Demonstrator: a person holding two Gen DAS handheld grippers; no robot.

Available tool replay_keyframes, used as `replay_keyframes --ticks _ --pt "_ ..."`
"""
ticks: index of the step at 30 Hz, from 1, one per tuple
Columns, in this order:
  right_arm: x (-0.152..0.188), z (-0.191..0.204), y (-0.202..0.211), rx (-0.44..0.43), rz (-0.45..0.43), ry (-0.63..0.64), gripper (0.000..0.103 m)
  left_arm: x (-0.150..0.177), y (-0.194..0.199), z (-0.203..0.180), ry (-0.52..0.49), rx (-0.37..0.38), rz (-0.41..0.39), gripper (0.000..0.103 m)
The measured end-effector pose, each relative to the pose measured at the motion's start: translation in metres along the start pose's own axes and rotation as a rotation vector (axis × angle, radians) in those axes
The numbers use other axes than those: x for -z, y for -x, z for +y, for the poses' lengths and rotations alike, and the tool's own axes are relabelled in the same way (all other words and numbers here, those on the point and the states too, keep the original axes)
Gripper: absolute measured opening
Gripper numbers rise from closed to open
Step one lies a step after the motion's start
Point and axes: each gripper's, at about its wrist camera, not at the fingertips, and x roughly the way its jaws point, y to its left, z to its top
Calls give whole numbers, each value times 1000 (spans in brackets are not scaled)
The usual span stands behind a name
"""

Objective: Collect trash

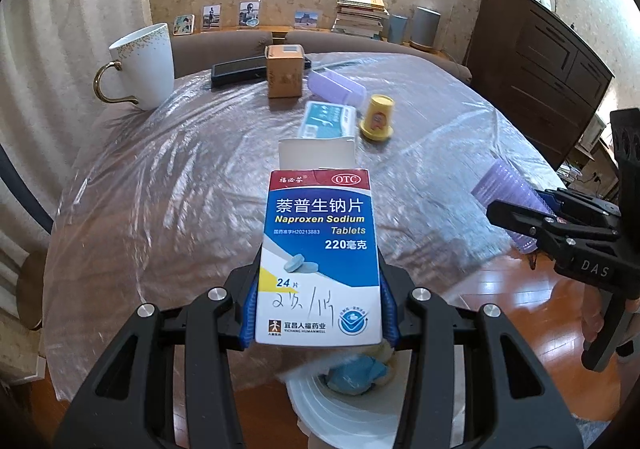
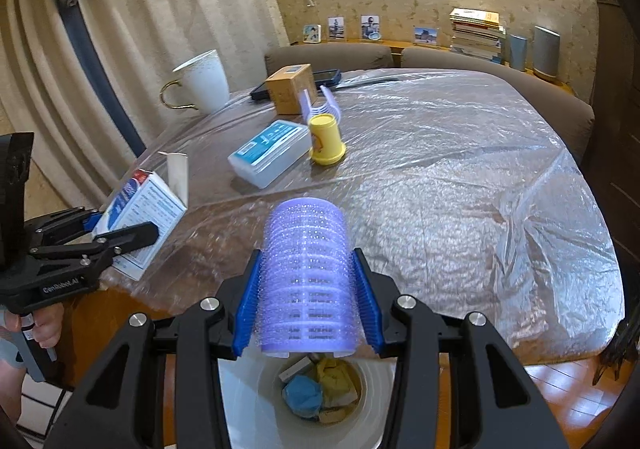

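My left gripper [image 1: 320, 313] is shut on a blue and white Naproxen tablet box [image 1: 320, 249] with its top flap open, held above a white trash bin [image 1: 344, 405] that holds crumpled blue and yellow scraps. My right gripper [image 2: 306, 309] is shut on a purple hair roller [image 2: 306, 277], held over the same bin [image 2: 248, 401]. The box also shows at the left in the right wrist view [image 2: 140, 217]. The roller shows at the right in the left wrist view [image 1: 508, 197].
A plastic-covered table [image 2: 460, 189] carries a light blue packet [image 2: 272, 153], a yellow cup [image 2: 326, 141], a purple clip [image 2: 320, 109], a brown carton [image 2: 290, 89], a dark phone [image 2: 332, 77] and a white mug [image 2: 200, 83]. Wooden floor lies below.
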Motion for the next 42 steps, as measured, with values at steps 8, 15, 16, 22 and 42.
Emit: replay_keyframes --ticks 8,15,16,22,42 --pt "20 3 20 -31 17 35 43 23 16 -21 2 31 -5 47" --pt "34 2 28 -52 34 56 43 43 24 -34 -4 60 4 47" --pt "37 2 29 -56 38 60 43 46 26 -37 -11 65 3 47" --pt "47 5 31 -75 57 86 43 60 29 -50 -35 80 15 47" --pt "89 2 3 -80 184 118 43 110 -17 -56 28 -34 181 47"
